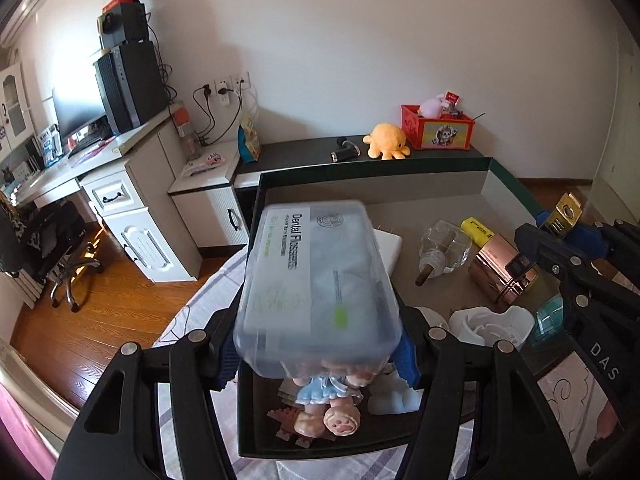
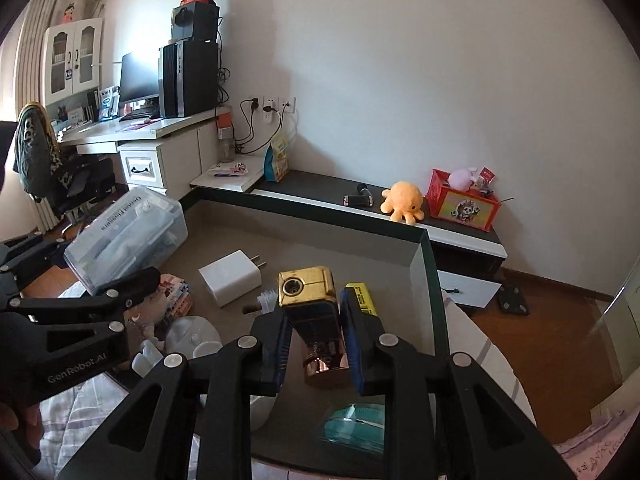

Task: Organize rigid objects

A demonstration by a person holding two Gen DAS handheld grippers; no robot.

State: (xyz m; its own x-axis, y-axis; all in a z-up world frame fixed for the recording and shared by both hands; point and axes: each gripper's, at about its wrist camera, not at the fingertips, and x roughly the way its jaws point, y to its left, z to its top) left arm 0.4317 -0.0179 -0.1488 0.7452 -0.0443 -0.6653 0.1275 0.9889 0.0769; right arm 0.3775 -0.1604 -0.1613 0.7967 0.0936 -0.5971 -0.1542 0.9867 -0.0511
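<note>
My left gripper (image 1: pixel 320 360) is shut on a clear plastic "Dental Flossers" box (image 1: pixel 316 272), held tilted over the left part of a dark open tray (image 1: pixel 372 172). The right wrist view shows the same box (image 2: pixel 128 236) at the left. My right gripper (image 2: pixel 316 320) is shut on a small dark object with a gold top (image 2: pixel 306 288), above the tray's grey floor. From the left wrist view that gripper (image 1: pixel 560 220) hangs at the tray's right side. A rose-gold case (image 1: pixel 504 272) lies under it.
In the tray lie a white plug charger (image 2: pixel 230 282), a glass bottle (image 1: pixel 444 248), a yellow marker (image 2: pixel 362 298), a doll in a blue dress (image 1: pixel 328 400), white moulded pieces (image 1: pixel 492 324) and a teal item (image 2: pixel 356 428). Behind, a low cabinet holds an orange plush octopus (image 2: pixel 404 200).
</note>
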